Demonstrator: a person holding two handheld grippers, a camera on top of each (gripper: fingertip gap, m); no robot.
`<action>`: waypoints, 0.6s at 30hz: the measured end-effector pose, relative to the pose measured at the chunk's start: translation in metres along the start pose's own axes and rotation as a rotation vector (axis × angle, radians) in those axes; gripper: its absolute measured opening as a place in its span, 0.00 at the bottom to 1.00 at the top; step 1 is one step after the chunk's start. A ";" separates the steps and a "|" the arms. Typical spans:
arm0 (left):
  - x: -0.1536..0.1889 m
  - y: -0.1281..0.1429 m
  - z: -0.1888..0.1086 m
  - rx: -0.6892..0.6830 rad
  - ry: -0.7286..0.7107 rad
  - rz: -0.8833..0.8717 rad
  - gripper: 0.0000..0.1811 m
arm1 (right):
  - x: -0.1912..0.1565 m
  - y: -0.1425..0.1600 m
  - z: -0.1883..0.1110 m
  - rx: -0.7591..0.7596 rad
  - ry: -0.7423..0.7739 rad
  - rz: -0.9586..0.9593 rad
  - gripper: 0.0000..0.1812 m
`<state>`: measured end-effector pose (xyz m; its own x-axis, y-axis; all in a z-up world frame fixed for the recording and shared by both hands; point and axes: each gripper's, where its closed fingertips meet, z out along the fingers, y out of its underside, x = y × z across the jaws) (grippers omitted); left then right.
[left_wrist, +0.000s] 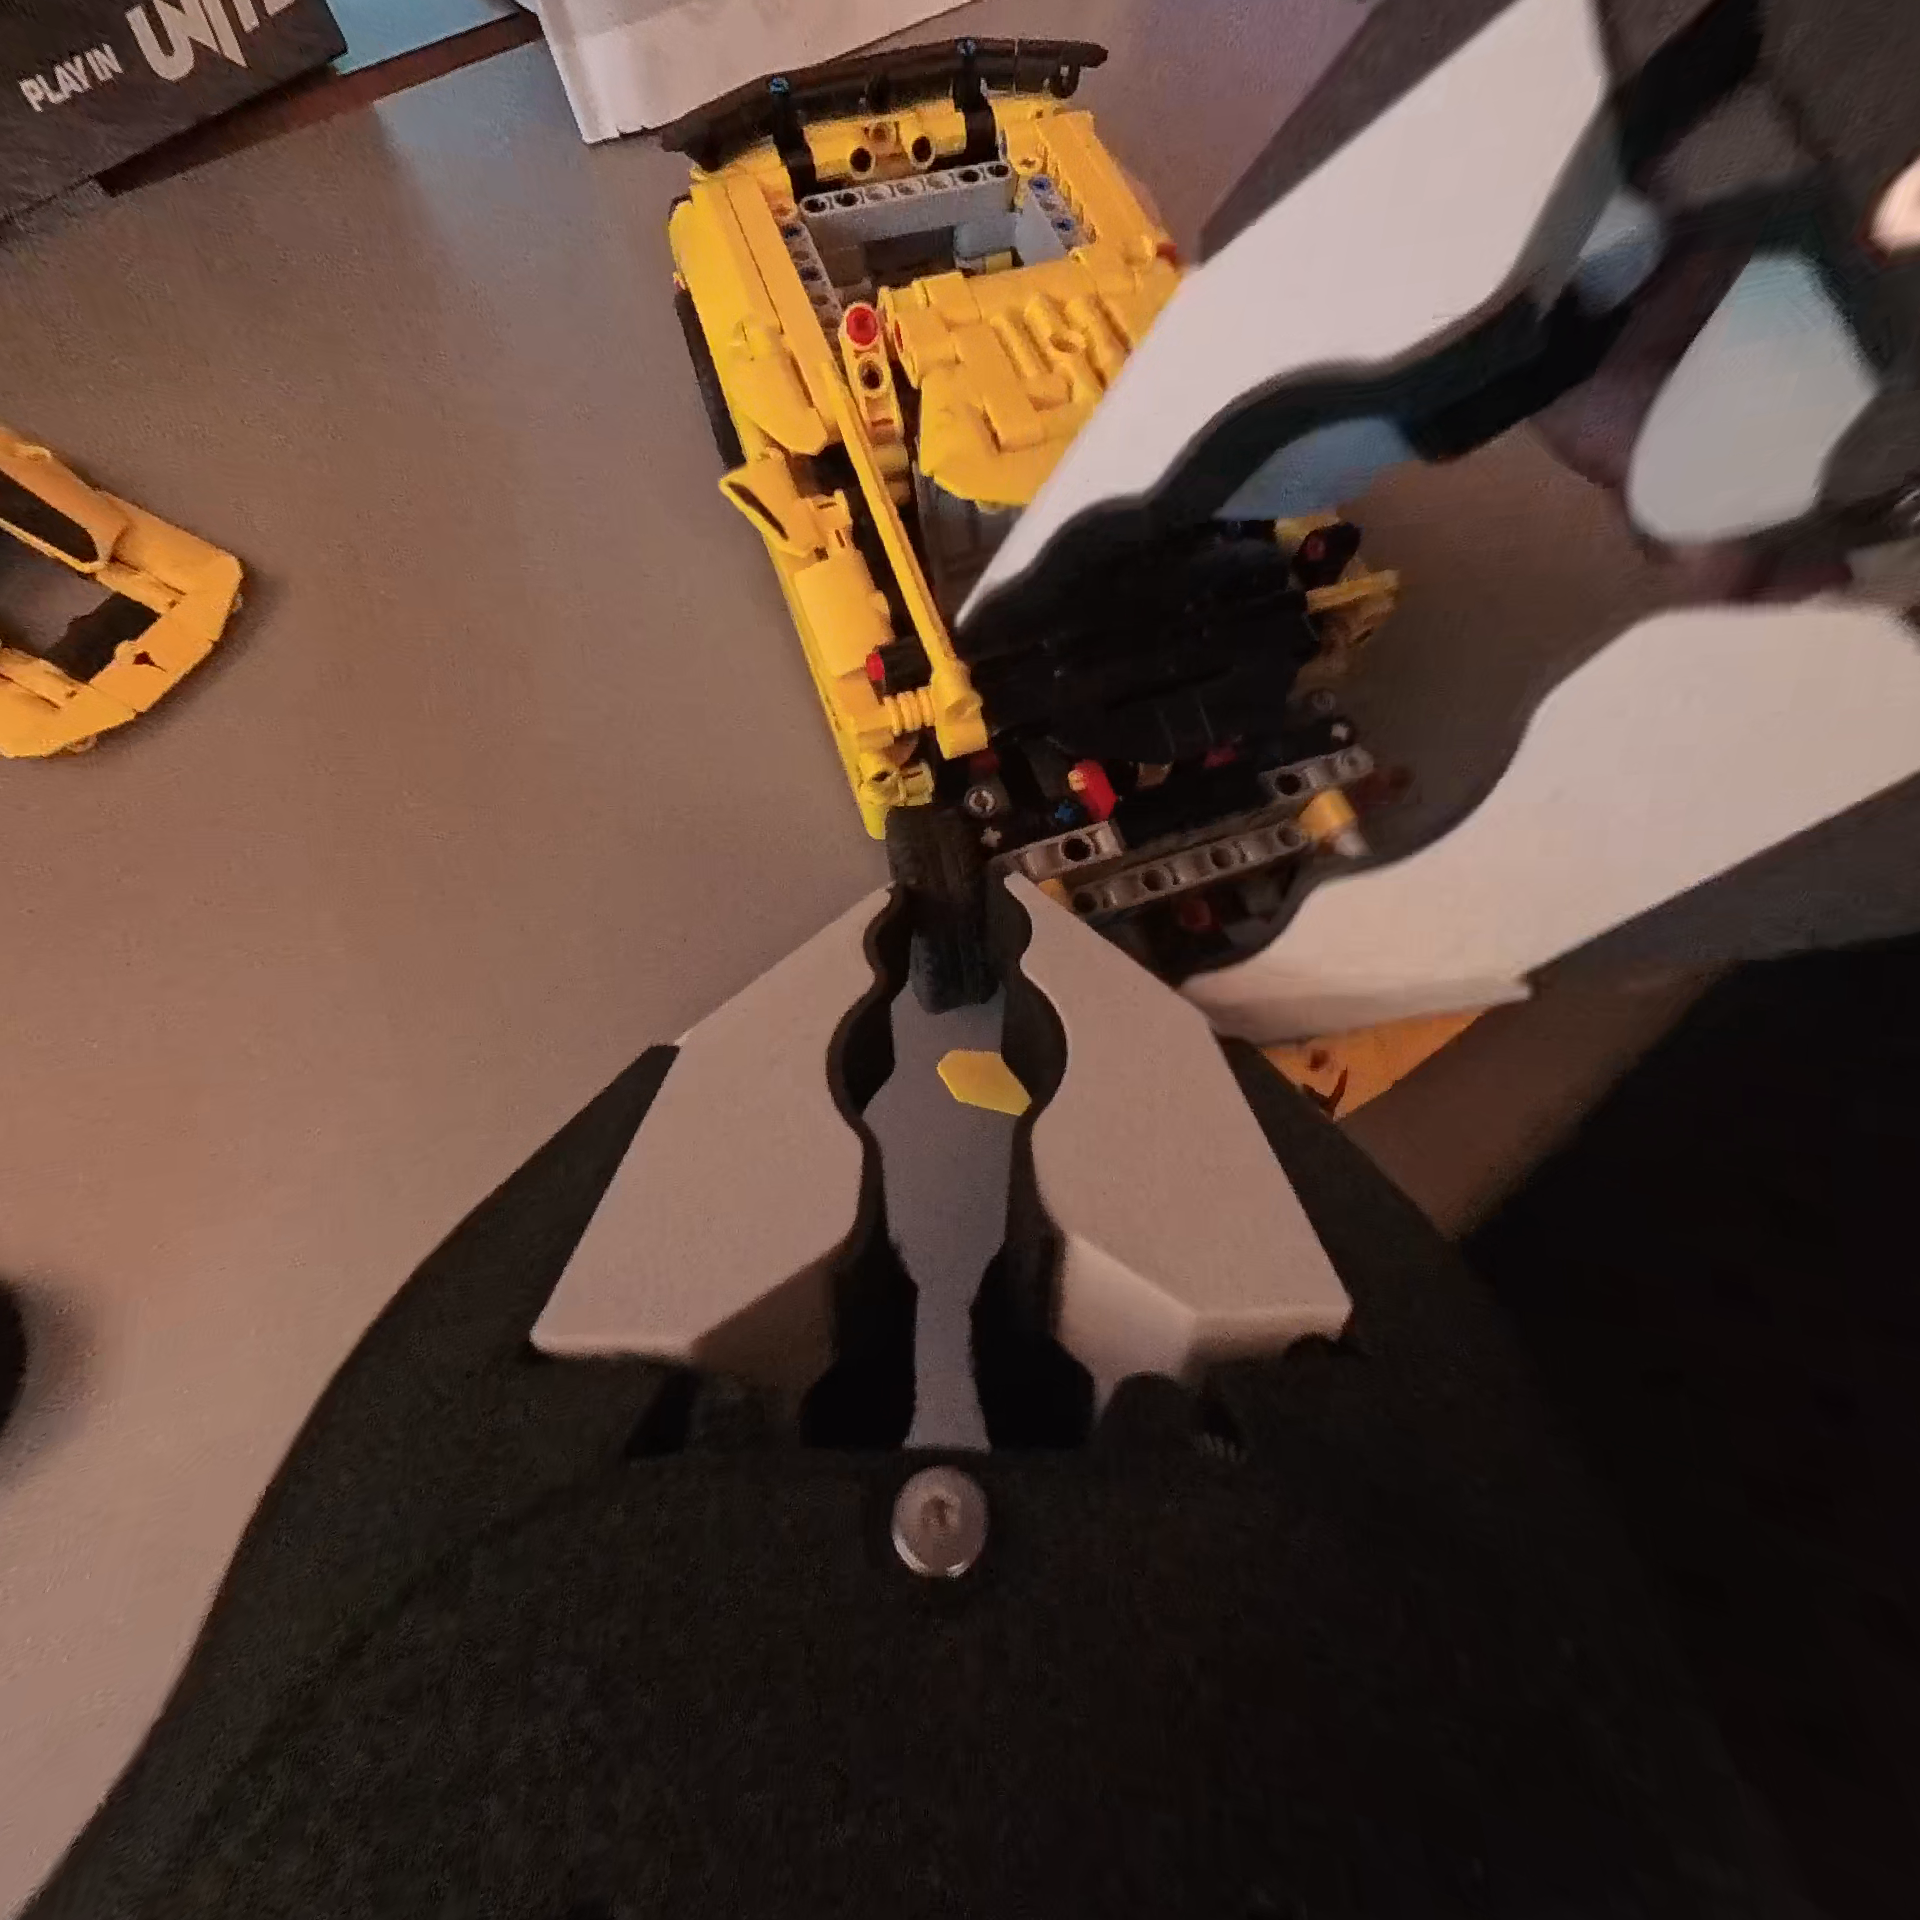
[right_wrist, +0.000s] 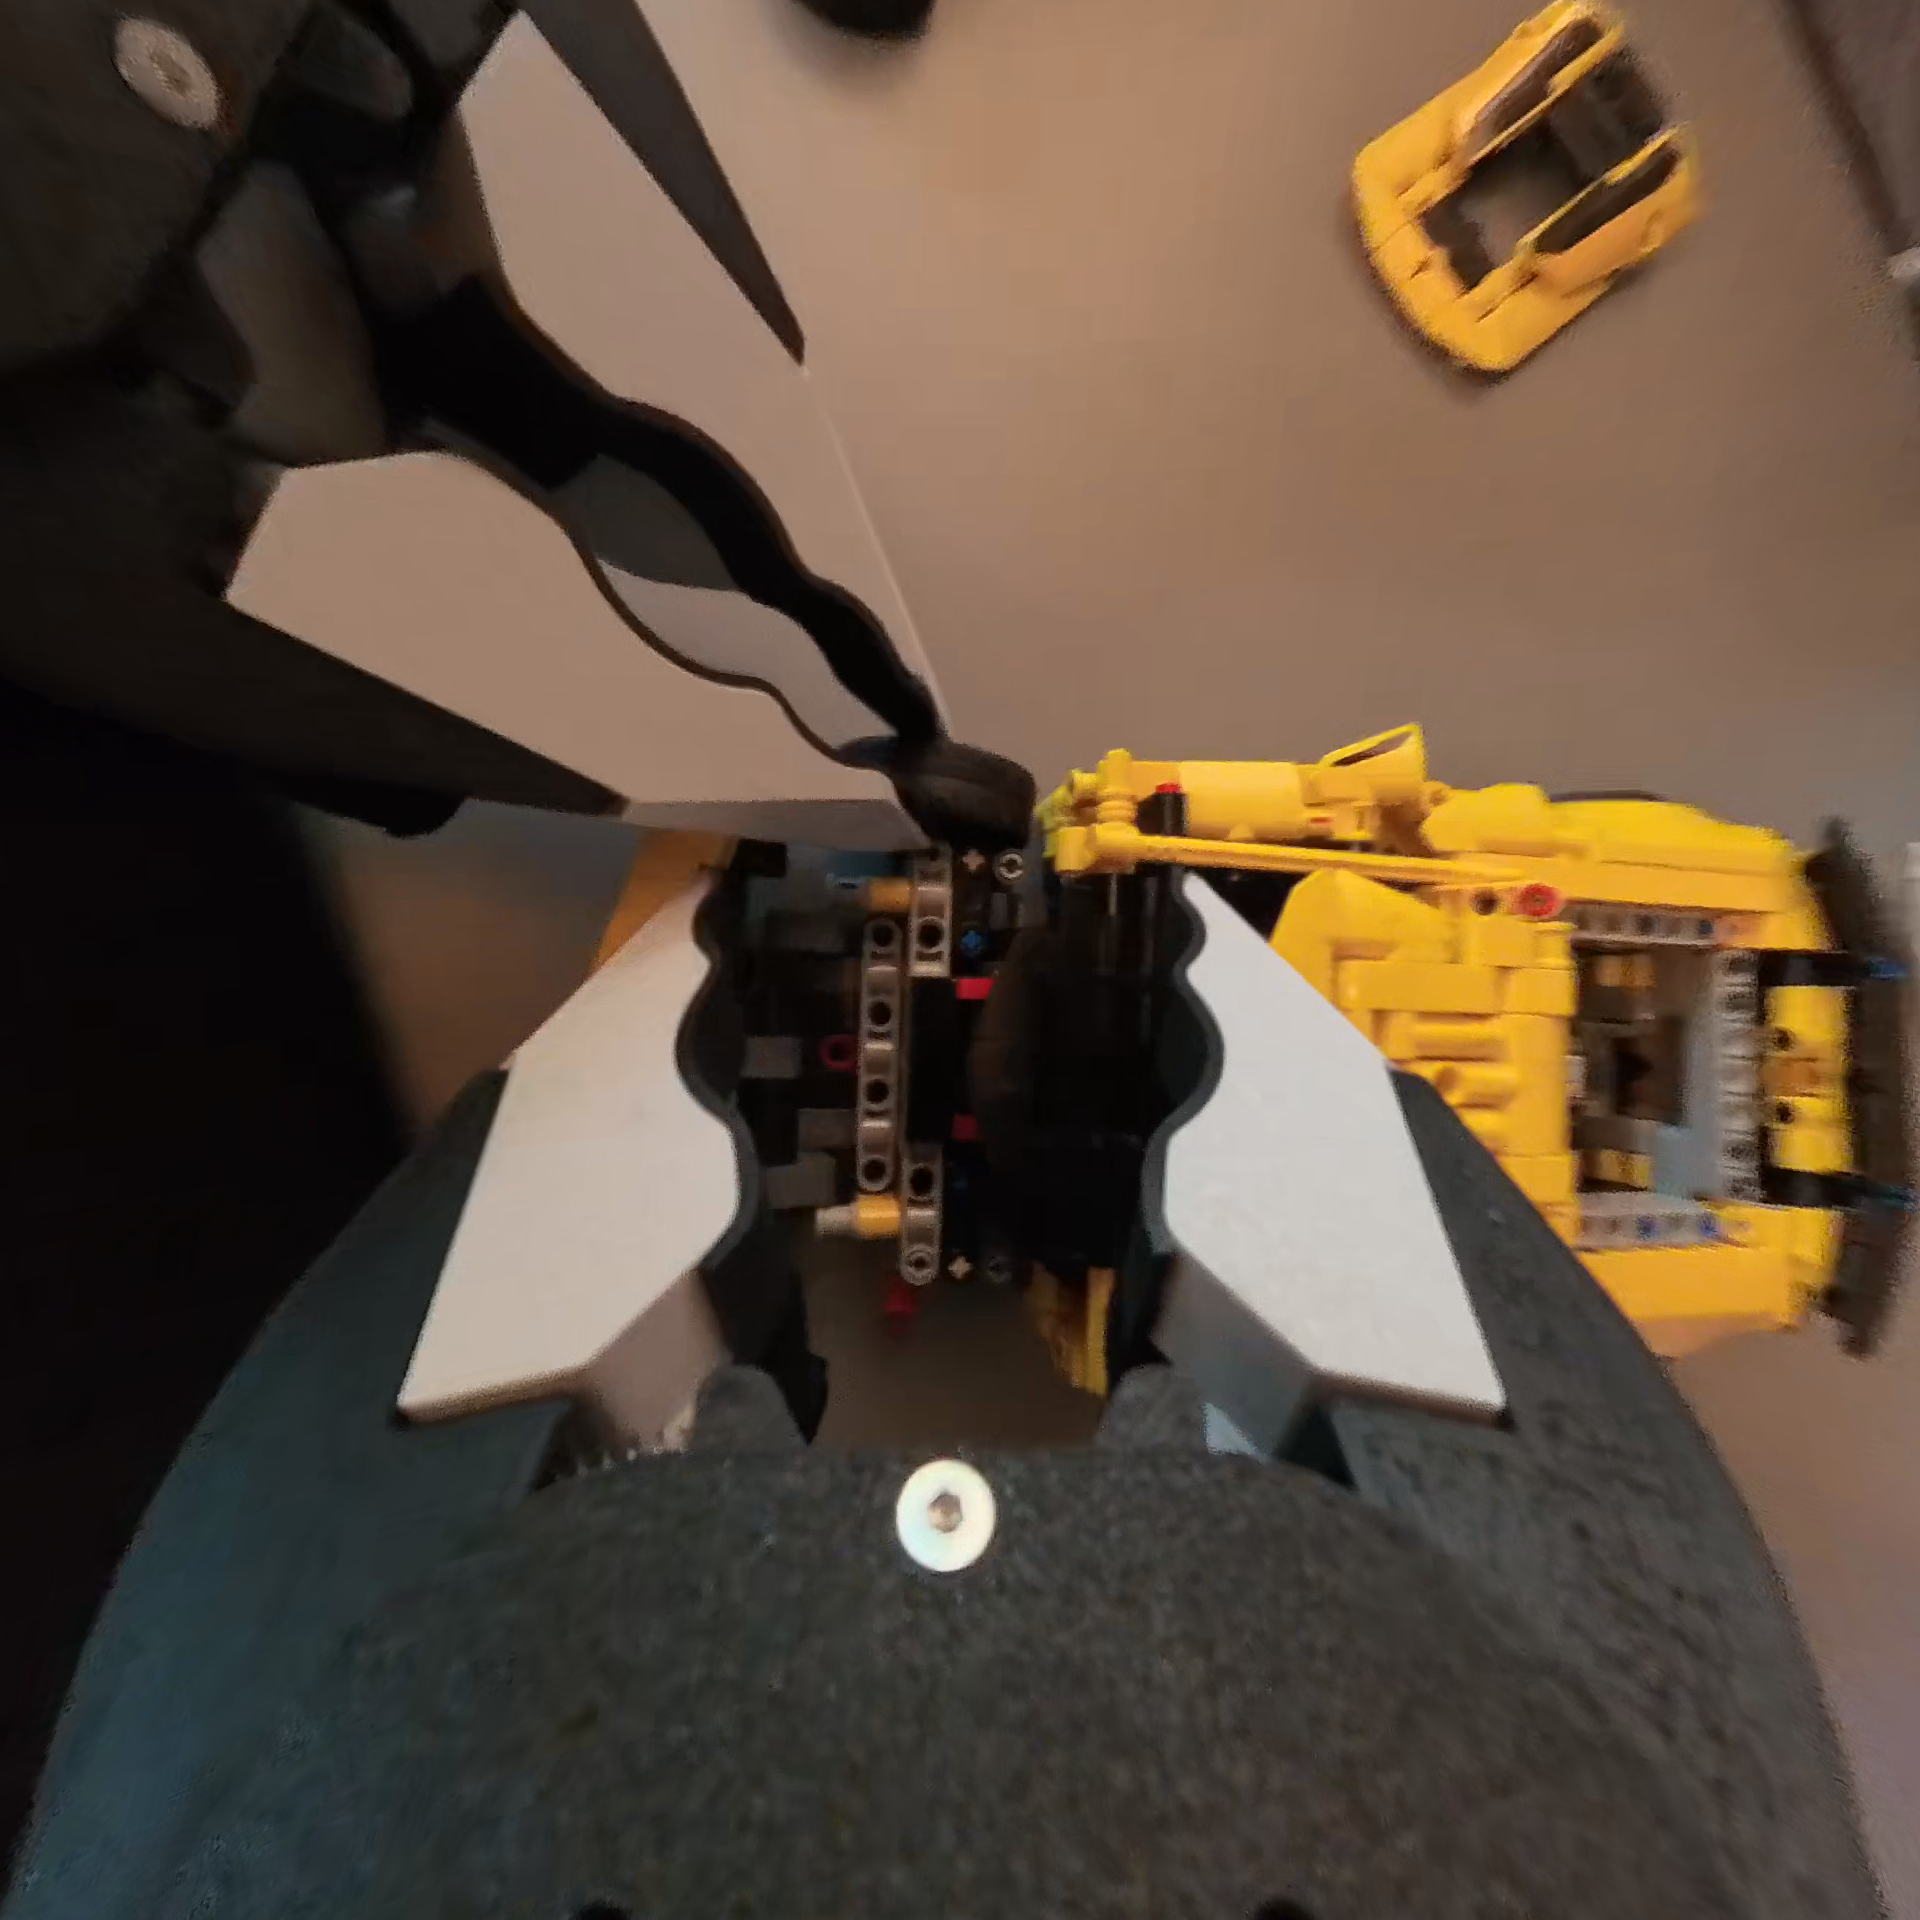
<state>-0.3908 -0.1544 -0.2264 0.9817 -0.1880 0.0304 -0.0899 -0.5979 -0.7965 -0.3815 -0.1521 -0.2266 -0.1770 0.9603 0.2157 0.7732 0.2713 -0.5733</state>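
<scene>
A yellow and black brick-built car lies on a grey table, its black spoiler at the far end. My left gripper is shut on a small black wheel at the car's near front corner. My right gripper reaches over the car's bare black and grey chassis, with one finger on each side, closed on it. In the right wrist view the car extends to the right, and the left gripper pinches the wheel from the upper left.
A loose yellow body section lies on the table to the left; it also shows in the right wrist view. A small flat yellow piece lies under the left fingers. A black box and white sheet stand at the back. The tips of both grippers are at nearly the same place.
</scene>
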 end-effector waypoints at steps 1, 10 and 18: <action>0.000 0.000 0.000 0.003 0.004 -0.011 0.08 | 0.003 -0.001 0.002 -0.009 0.052 -0.039 0.45; -0.002 0.001 -0.003 0.018 0.125 -0.117 0.07 | 0.000 0.000 0.003 -0.069 0.014 0.009 0.45; -0.007 0.000 -0.002 0.004 -0.158 0.172 0.07 | 0.011 0.006 -0.002 -0.024 0.072 0.020 0.24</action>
<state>-0.3984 -0.1544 -0.2259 0.9662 -0.1621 -0.2004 -0.2573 -0.5641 -0.7846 -0.3780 -0.1401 -0.2259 -0.1179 0.9579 0.2617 0.7906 0.2500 -0.5590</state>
